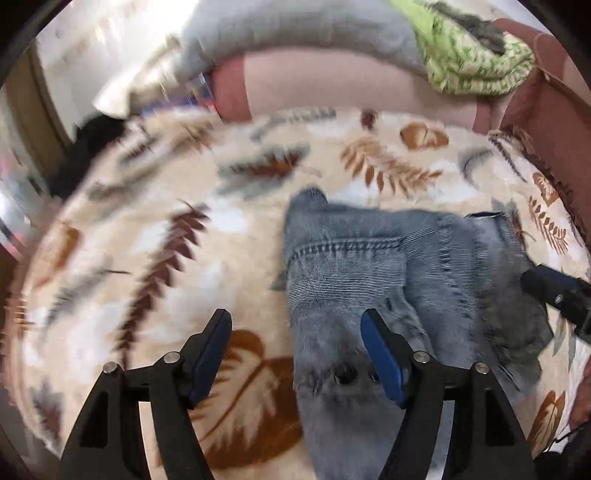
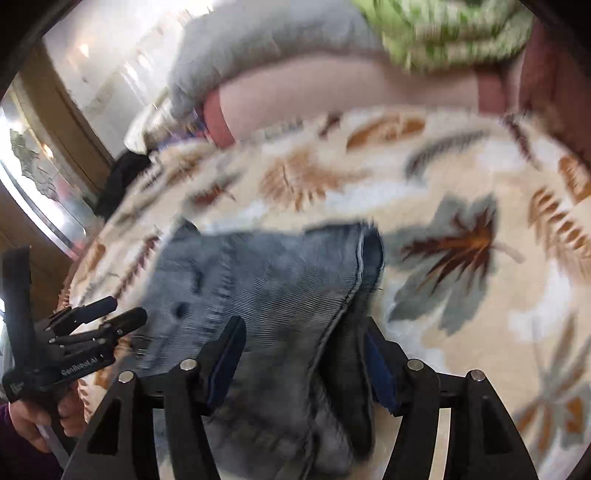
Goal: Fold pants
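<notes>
Grey-blue jeans (image 1: pixel 388 280) lie bunched on a leaf-patterned blanket (image 1: pixel 155 236). My left gripper (image 1: pixel 297 325) is open above the jeans' left edge, near the waist button; it holds nothing. It also shows in the right wrist view (image 2: pixel 110 314), at the jeans' left side. My right gripper (image 2: pixel 303 332) is open, its fingers (image 2: pixel 229 354) on either side of a fold of the jeans (image 2: pixel 280 280). It shows at the right edge of the left wrist view (image 1: pixel 554 291), at the jeans' right side.
The blanket covers a bed or sofa with a pink cushion (image 1: pixel 351 85) behind. A grey cloth (image 1: pixel 288 33) and a green patterned cloth (image 1: pixel 476 55) lie on top of it. A black item (image 1: pixel 88 147) sits at the far left.
</notes>
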